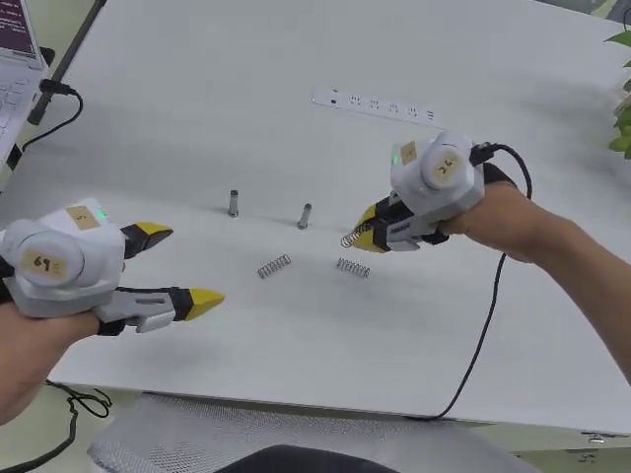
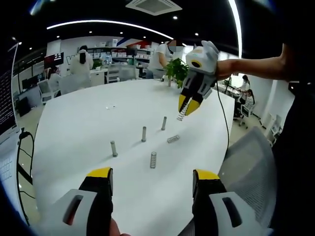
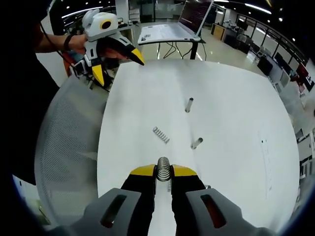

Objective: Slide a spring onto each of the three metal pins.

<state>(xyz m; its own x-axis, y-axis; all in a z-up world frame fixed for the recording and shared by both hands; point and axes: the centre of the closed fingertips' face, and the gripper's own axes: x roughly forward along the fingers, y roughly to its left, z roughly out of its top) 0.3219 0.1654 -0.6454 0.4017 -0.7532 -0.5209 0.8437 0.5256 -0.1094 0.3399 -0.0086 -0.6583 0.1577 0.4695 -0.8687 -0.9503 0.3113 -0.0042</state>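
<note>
Power strip [image 1: 380, 105] beyond pins [image 1: 234, 202] (laptop [image 1: 14, 39] left)

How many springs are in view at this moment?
3. The held spring is clamped in the right gripper; the first loose spring lies on the white table, the second loose spring beside it, nearer that gripper.

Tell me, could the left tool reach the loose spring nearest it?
Probably yes: the left tool is open, and that spring lies on the table ahead of its jaws with nothing between; the right tool sits off to one side.
</note>
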